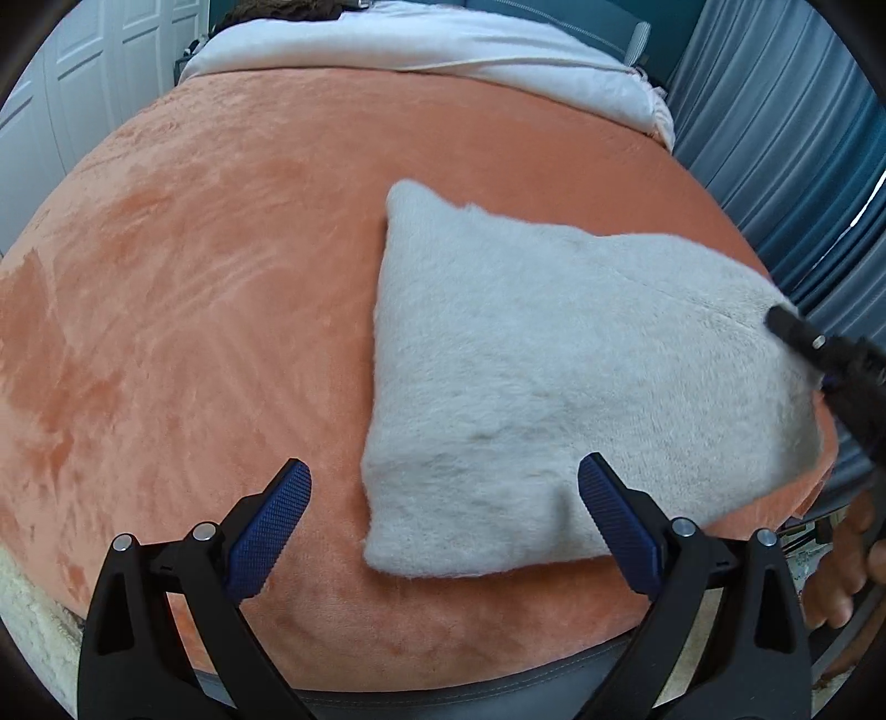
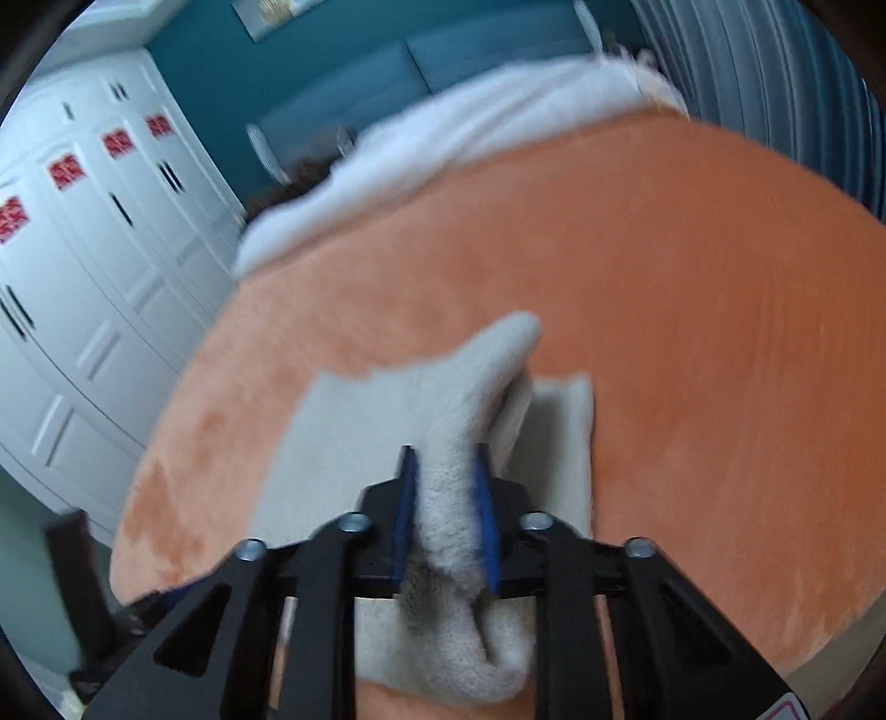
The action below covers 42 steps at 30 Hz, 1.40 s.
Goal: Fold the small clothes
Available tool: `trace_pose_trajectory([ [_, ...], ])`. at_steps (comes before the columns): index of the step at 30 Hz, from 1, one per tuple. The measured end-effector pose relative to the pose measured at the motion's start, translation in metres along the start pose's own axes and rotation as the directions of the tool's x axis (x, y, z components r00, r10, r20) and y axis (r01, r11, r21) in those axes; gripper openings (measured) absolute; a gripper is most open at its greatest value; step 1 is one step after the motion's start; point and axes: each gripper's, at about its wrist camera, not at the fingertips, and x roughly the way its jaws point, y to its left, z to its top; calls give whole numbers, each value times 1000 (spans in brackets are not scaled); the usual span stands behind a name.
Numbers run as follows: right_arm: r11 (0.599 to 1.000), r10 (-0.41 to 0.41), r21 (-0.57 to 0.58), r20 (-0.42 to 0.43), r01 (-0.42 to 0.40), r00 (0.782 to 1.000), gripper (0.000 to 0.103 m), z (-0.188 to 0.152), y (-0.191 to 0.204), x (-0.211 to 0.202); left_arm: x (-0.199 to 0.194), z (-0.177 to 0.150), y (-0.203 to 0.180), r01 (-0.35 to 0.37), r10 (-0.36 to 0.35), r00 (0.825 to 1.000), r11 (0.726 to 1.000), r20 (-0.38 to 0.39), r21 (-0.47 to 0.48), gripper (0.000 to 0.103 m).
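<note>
At the near edge of the bed, the left gripper (image 1: pixel 443 498) hangs released, its blue-padded jaws spread wide with nothing between them; one jaw stands over the bare orange blanket (image 1: pixel 183 288), the other over the near part of the grey fleece garment (image 1: pixel 526 376). The garment lies flat on the blanket toward the bed's right side, its near corner close to the near edge and its far corner pointing toward the middle of the bed. At its right edge the right gripper (image 2: pixel 443 471) is clenched on a raised ridge of the fleece, which bunches up between the two blue pads and stands above the rest of the cloth. A hand (image 1: pixel 847 559) shows at the bed's near right corner. Farther off, a white cover (image 1: pixel 443 50) lies across the far end of the bed, with white panelled doors (image 2: pixel 94 266) beyond the left side and blue curtains (image 1: pixel 786 138) beyond the right.
</note>
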Motion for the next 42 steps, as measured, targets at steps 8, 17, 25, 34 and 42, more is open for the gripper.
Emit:
trace_pose_trajectory([
  [8, 983, -85, 142, -190, 113, 978, 14, -45, -63, 50, 28, -4, 0, -33, 33, 996, 999, -79, 6, 95],
  [17, 990, -97, 77, -214, 116, 972, 68, -31, -45, 67, 24, -10, -7, -40, 41, 996, 999, -73, 18, 95],
  [25, 994, -112, -17, -47, 111, 993, 9, -10, -19, 25, 20, -9, -20, -44, 48, 997, 997, -61, 60, 95],
  [34, 990, -79, 97, -185, 98, 980, 17, -34, -61, 59, 34, -9, -26, -57, 64, 993, 996, -97, 73, 95],
  [42, 975, -12, 218, -156, 46, 988, 72, -49, -78, 38, 41, 1, -14, 15, -16, 993, 1000, -115, -12, 97],
])
